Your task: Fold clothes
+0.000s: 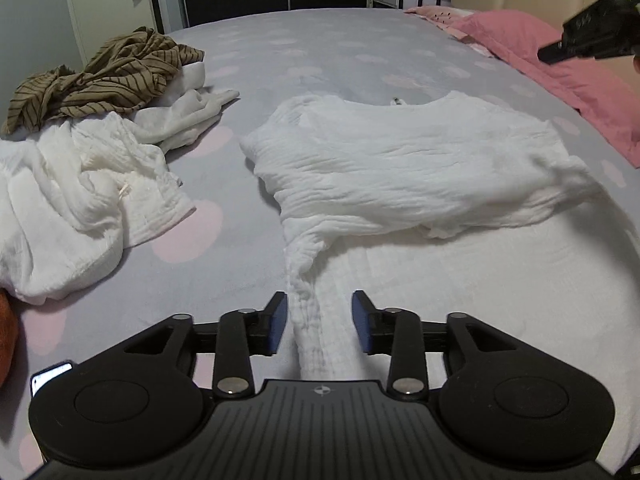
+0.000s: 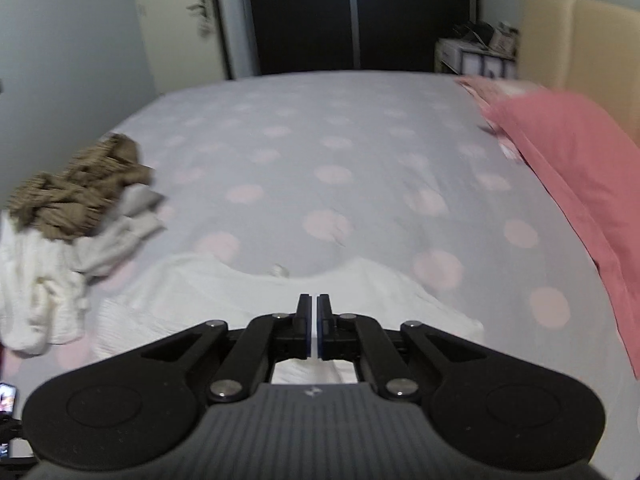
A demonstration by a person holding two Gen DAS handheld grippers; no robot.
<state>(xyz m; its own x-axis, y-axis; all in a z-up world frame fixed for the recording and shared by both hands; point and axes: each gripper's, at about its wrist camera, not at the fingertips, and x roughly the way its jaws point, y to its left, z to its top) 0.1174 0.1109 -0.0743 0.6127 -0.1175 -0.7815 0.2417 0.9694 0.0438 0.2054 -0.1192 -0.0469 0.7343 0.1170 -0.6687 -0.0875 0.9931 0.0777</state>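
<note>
Left wrist cam: the left gripper (image 1: 319,322) sits low over the bed with its blue-padded fingers (image 1: 279,322) spread apart, and a bunched strip of the crinkled white muslin garment (image 1: 400,160) runs right between them without being pinched. That garment lies across the middle of the grey bedsheet with pale pink dots (image 1: 320,52), its upper part folded over sideways and the rest spreading out flat towards the camera on the right. Off to the left there's a messy pile: a brown shirt with dark stripes (image 1: 112,76) on top, a crumpled white cloth (image 1: 80,192) in front of it, and another pale off-white piece (image 1: 188,112) poking out between them. A pink pillow (image 1: 560,68) runs along the right edge of the bed, and the black right gripper (image 1: 554,53) hangs in the air above it, top right corner. Can't tell from here how its fingers stand.

Right wrist cam (kinda blurry): the right gripper (image 2: 314,328) has its fingers pressed together with nothing between them, hovering above the near edge of the white garment (image 2: 360,292). Same brown striped shirt (image 2: 80,188) pile on the left, pink pillow (image 2: 580,168) on the right, dotted sheet (image 2: 320,140) in between.
</note>
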